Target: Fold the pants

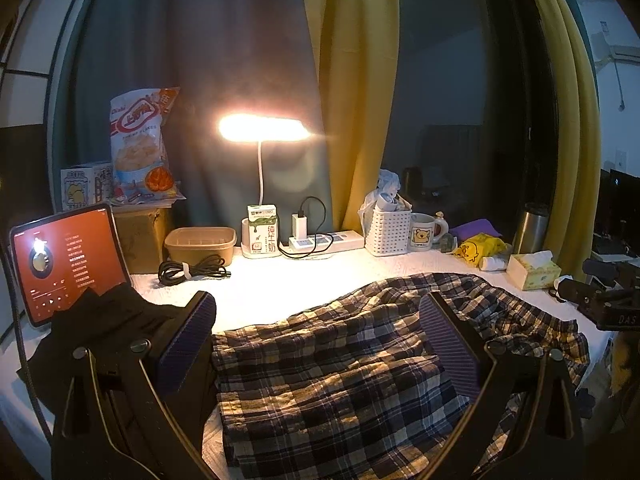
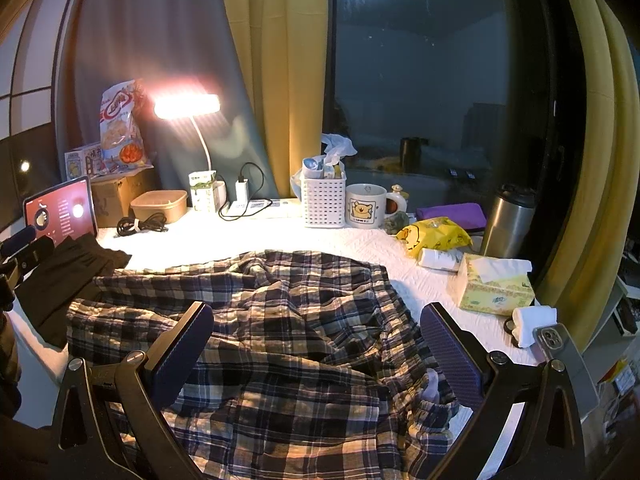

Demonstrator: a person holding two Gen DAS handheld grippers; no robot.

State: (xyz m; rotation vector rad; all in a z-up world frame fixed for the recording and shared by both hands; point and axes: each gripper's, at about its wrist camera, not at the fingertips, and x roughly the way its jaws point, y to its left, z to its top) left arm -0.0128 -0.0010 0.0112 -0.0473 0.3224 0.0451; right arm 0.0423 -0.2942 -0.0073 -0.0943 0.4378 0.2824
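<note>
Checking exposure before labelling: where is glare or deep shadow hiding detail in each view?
Left wrist view: the lamp blows out white, and the black cloth loses all detail. Right wrist view: the lamp flares too, the window reflects a ceiling light, and the plaid pants stay readable.

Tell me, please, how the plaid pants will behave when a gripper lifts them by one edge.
The plaid pants lie rumpled in soft folds, so they will probably droop and stretch out. The thin cloth looks light. Both grippers are open, so nothing holds them yet.
</note>
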